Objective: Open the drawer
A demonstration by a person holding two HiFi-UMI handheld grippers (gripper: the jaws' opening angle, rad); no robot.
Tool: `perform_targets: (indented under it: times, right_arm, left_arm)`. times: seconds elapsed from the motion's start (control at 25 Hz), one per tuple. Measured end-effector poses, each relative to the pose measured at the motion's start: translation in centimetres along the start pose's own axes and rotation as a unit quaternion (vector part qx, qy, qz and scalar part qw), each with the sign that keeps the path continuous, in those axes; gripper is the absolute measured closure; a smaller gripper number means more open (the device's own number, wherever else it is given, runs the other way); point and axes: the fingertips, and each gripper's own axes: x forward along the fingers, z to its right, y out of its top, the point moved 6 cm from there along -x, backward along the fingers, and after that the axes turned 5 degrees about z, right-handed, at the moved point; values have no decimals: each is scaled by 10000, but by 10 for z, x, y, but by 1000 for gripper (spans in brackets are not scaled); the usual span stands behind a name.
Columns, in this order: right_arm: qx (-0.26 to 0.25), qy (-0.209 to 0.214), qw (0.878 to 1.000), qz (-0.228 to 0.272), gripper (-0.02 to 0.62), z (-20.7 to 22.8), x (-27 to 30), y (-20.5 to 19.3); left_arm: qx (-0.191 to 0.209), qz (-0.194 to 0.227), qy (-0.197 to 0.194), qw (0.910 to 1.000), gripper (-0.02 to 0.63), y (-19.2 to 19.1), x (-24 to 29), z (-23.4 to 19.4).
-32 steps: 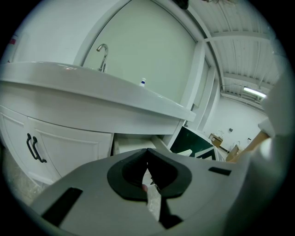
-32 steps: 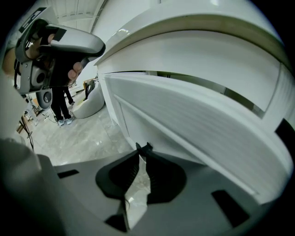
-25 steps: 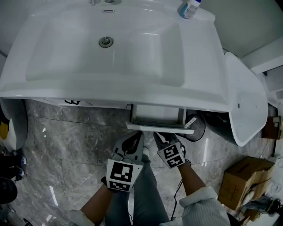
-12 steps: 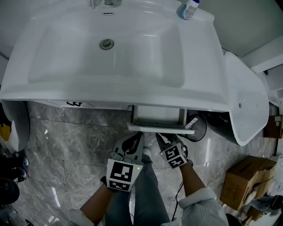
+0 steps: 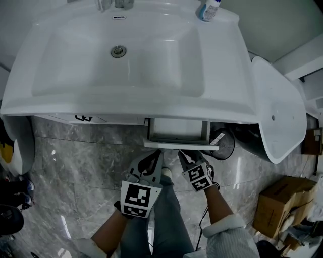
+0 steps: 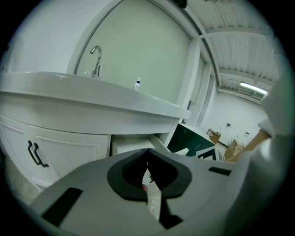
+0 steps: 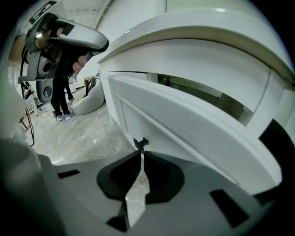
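The white drawer (image 5: 179,132) stands partly pulled out under the front edge of the washbasin (image 5: 126,108). My right gripper (image 5: 184,155) reaches up to the drawer front (image 7: 193,133). Its jaws have just been closing and now pinch the small black drawer handle (image 7: 140,143), whose end pokes out past the tips. My left gripper (image 5: 158,154) hangs beside it, just short of the drawer front. It is shut, and its tips (image 6: 147,150) meet on nothing. The drawer (image 6: 133,144) also shows ahead of it.
A white bottle (image 5: 206,10) stands at the basin's back right corner beside the tap (image 5: 113,4). A white curved fixture (image 5: 277,111) and a black bin (image 5: 224,143) flank the vanity's right. A cardboard box (image 5: 282,201) sits on the marble floor. Black door handles (image 6: 34,154) lie left.
The drawer stands out as far as before and both grippers stay under its front. Only the head view has shifted slightly.
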Motion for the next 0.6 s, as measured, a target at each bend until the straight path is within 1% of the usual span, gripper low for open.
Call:
perform_targets:
  times: [0.12,0.24,0.36,0.6]
  right_arm:
    - [187,5,9998,15,565,-4,-10,0]
    - [557,9,9983,170,565,-14,-24,7]
    - [890,-8,9952,410,565,-17,-39,22]
    - [1364,14,9864,920,565,-16,-80,63]
  left_arm:
    - [26,20,-7,10000,589,6,-3,5]
    - [69,62,5,10000,589,16,-8,11]
    - [136,140,40,9998,589,30,-11,16]
    - [225,286,158,9992,589,63,-19,31]
